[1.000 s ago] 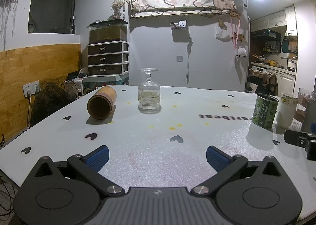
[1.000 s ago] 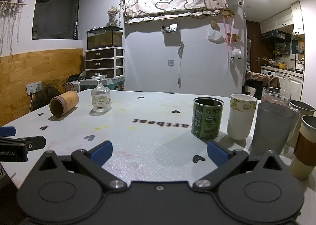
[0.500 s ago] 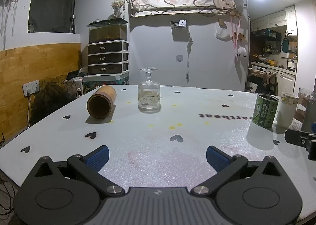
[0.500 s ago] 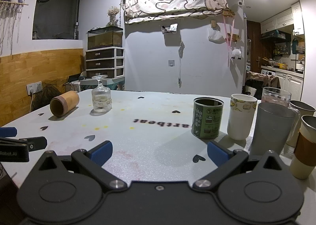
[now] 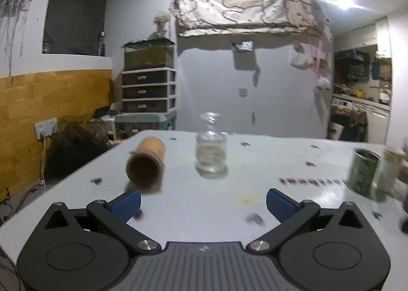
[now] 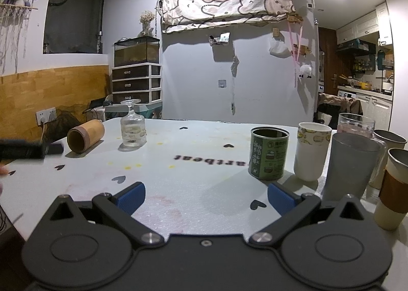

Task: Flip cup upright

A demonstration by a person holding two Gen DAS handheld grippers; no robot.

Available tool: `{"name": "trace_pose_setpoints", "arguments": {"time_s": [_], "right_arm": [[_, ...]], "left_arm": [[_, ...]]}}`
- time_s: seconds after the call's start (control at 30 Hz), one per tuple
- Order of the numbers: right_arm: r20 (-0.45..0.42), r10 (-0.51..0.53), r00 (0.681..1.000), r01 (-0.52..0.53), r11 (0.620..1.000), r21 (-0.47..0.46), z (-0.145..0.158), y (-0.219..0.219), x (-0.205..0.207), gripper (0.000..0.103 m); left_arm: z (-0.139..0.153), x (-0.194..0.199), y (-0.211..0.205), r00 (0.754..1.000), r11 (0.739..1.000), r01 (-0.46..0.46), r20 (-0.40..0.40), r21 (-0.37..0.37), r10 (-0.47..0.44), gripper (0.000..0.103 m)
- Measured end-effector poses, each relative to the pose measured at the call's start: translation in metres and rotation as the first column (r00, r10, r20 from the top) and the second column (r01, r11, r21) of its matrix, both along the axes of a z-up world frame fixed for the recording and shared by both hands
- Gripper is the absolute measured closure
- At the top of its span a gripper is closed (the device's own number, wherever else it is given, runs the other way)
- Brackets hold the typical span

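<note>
The table (image 6: 204,137) is a white, slightly textured surface printed with small black hearts and a line of dark lettering, with faint yellow spots and a pinkish stain toward its near edge.

Left gripper (image 5: 203,204): jaws spread wide, nothing between the blue pads (image 5: 126,203); it sits over the near edge of the table. The left wrist view is motion-blurred. In the right wrist view this gripper (image 6: 30,150) shows as a dark blurred bar over the table's left edge.

Right gripper (image 6: 206,196): jaws likewise released and wide apart, holding nothing, over the near edge with its blue pads (image 6: 131,195) above the stained area.

Along the right edge stands a group of upright vessels: a grey tumbler (image 6: 350,167), a clear glass mug (image 6: 357,125) behind it, a cup with a brown sleeve (image 6: 394,189) at the near right, a white paper cup (image 6: 311,150) and a green tin (image 6: 269,153) with an open top. The tin and paper cup stand just beside each other.

The cup (image 5: 146,163) to be righted is a tan, bamboo-coloured cylinder lying on its side toward the far left corner of the table, its open dark mouth turned toward the near edge. A slightly different band of colour shows near its rim in the right wrist view (image 6: 85,135). It rests on the surface, apart from both grippers.

Just to its right, not touching, stands a ribbed clear glass (image 5: 210,152), stem and foot uppermost.
</note>
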State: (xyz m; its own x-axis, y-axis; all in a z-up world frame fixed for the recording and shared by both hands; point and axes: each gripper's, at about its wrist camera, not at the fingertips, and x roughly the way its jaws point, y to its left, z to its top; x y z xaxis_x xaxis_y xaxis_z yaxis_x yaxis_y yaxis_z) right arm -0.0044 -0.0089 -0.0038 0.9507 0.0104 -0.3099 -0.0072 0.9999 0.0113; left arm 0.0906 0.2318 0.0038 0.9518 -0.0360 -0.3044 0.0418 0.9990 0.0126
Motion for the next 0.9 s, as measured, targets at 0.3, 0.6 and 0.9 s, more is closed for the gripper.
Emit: {"name": "trace_pose_setpoints", "arguments": {"time_s": [0.3, 0.6, 0.9], "right_arm": [[-0.007, 0.002, 1.0, -0.002, 1.0, 0.006, -0.001, 0.009, -0.005, 0.0], [-0.004, 0.004, 1.0, -0.004, 1.0, -0.015, -0.002, 0.011, -0.01, 0.0], [-0.031, 0.008, 0.999, -0.008, 1.0, -0.019, -0.005, 0.009, -0.009, 0.0]], "left_arm": [[0.024, 0.088, 0.042, 0.997, 0.996, -0.082, 0.018, 0.042, 0.081, 0.001], [0.006, 0.182, 0.064, 0.983, 0.981, -0.161, -0.076, 0.111, 0.17, 0.001], [-0.021, 0.216, 0.074, 0.967, 0.977, -0.19, -0.152, 0.096, 0.203, 0.005]]}}
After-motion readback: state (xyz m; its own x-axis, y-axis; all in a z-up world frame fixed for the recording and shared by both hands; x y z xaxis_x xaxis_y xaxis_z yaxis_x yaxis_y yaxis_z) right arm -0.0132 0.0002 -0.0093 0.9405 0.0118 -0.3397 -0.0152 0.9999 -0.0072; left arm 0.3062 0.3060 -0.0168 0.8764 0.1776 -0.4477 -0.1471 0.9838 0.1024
